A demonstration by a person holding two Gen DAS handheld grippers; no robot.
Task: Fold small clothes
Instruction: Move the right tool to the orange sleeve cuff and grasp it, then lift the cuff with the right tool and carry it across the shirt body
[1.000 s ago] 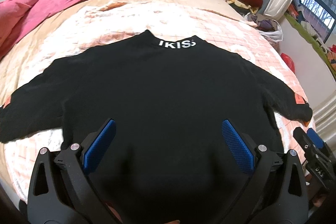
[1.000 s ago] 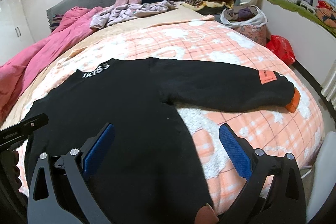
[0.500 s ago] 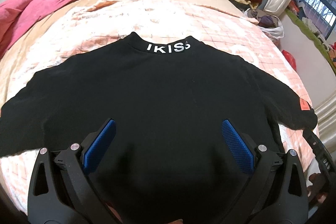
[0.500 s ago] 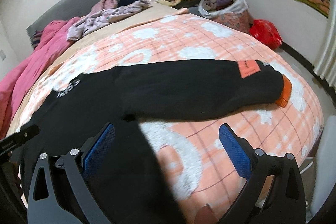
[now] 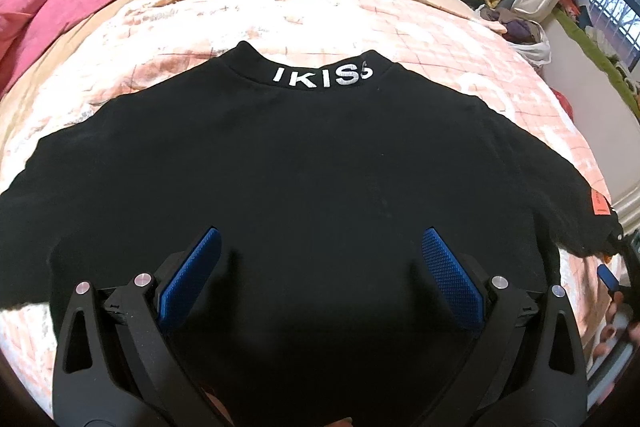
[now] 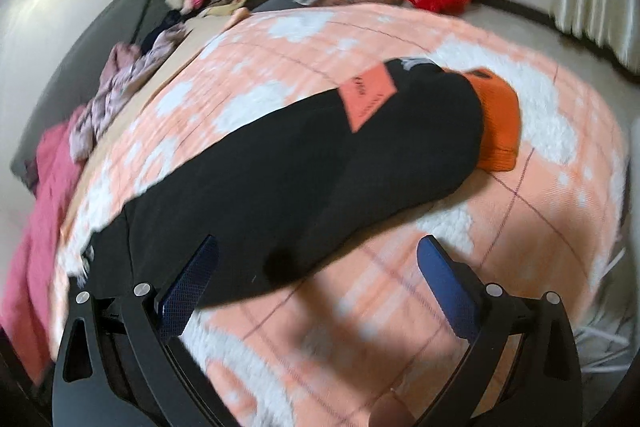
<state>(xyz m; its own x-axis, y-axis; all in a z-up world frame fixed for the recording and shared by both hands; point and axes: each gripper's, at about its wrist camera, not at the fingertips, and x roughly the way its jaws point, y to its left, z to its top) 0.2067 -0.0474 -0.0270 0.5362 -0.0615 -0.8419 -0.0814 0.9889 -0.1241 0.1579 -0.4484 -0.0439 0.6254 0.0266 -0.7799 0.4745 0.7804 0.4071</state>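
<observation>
1. The black sweater [image 5: 304,163] lies flat on the bed [image 5: 168,23], collar toward the head of the bed, hem at the foot edge, both sleeves stretched out toward the side edges.
2. The left gripper [image 5: 316,267] hovers over the hem, jaws spread wide and holding nothing.
3. The right gripper [image 6: 316,275] hangs over the right sleeve [image 6: 320,163], jaws spread and holding nothing.
4. The fold seems not yet begun; the next move likely calls for pinching the sleeve near its orange cuff [image 6: 498,123] and carrying it across the body.
5. Only the left view shows the collar lettering [image 5: 322,77]; only the right view, though blurred, shows the cuff near the bed's right edge.
</observation>
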